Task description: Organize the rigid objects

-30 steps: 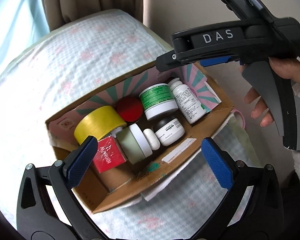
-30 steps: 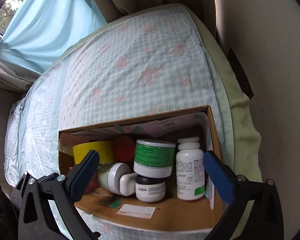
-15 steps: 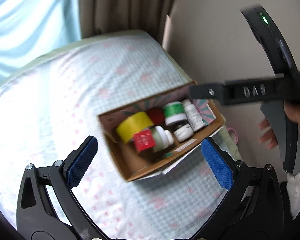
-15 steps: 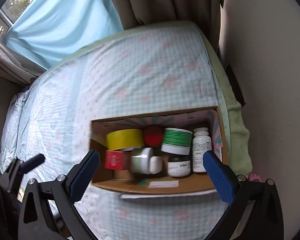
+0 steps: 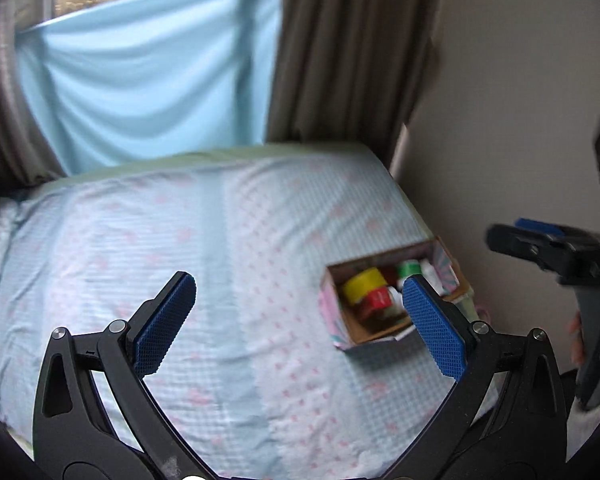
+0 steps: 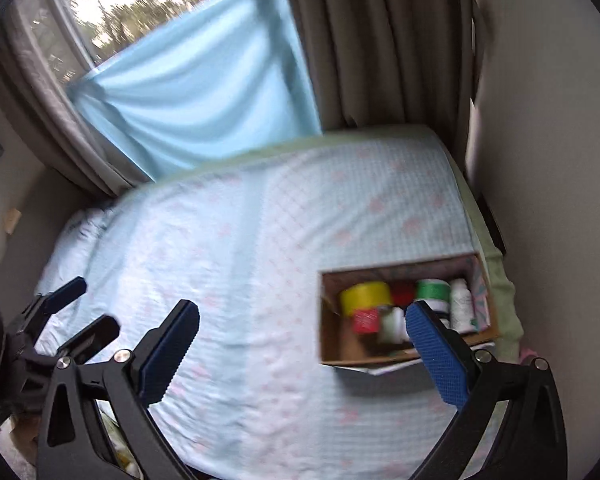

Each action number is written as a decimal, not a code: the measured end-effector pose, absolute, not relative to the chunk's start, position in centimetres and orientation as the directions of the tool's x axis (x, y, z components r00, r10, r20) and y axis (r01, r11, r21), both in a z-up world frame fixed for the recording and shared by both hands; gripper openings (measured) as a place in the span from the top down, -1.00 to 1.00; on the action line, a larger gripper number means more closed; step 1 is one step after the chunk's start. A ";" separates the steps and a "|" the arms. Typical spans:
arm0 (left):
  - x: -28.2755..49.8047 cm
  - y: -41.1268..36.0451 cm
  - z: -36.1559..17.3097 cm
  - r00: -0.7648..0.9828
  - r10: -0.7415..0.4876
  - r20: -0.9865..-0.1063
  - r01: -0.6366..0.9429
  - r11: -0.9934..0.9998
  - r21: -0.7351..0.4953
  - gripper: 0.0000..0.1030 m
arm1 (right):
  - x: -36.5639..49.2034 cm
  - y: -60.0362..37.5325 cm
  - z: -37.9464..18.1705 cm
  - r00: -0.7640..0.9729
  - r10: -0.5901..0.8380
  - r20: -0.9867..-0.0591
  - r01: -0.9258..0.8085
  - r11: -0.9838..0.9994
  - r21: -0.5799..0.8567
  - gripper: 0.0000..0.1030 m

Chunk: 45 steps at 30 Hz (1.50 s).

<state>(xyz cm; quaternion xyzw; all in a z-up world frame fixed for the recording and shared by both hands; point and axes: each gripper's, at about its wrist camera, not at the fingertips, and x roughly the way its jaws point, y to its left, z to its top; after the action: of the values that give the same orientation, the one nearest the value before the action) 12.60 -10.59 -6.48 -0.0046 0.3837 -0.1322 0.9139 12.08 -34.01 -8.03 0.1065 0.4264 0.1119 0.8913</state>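
two pairs of tongs are in my hands, and both stand wide apart with nothing between their blue pads. my left tongs (image 5: 296,320) hang above the bed (image 5: 180,280), over its pale blue sheet with pink flecks. my right tongs (image 6: 300,344) hang over the same sheet, and from the left wrist view they show at the right edge, near the wall (image 5: 500,100).

the cardboard box (image 6: 332,332) sits on the bed close to its right edge, near the wall, well apart from both pairs of tongs. it is open at the top and holds the rigid things packed side by side: a yellow tape roll (image 6: 366,296) at the left, a small red box (image 6: 365,320) just in front of it, a round red thing (image 6: 403,292) behind, a green-labelled jar (image 6: 432,290) and a white bottle (image 6: 462,308) upright at the right end. the other things in there are blurred, so i cannot name them.

behind the bed hang a light blue cloth (image 6: 204,100) and grey-brown curtains (image 6: 380,48).
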 end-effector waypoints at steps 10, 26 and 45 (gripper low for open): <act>7.5 -3.8 -2.6 0.759 -0.174 -0.628 0.155 0.984 -0.084 -0.99 | 5.7 -27.4 -3.2 0.774 0.176 -0.609 -0.132 0.984 0.116 -1.00; 3.9 -2.5 -1.7 0.842 -0.105 -0.529 0.096 0.994 -0.044 -0.99 | 4.0 -26.9 -3.3 0.808 0.120 -0.576 -0.090 0.993 0.081 -1.00; 4.2 -3.1 -2.4 0.832 -0.104 -0.545 0.095 0.994 -0.045 -0.99 | 4.1 -27.2 -3.2 0.814 0.120 -0.568 -0.091 0.993 0.079 -1.00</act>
<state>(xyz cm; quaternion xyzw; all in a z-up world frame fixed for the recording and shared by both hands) 4.19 -3.09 -2.42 -0.0080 0.2851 -0.0518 0.9571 4.12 -27.20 -3.23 0.0241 0.3000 0.0555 0.9520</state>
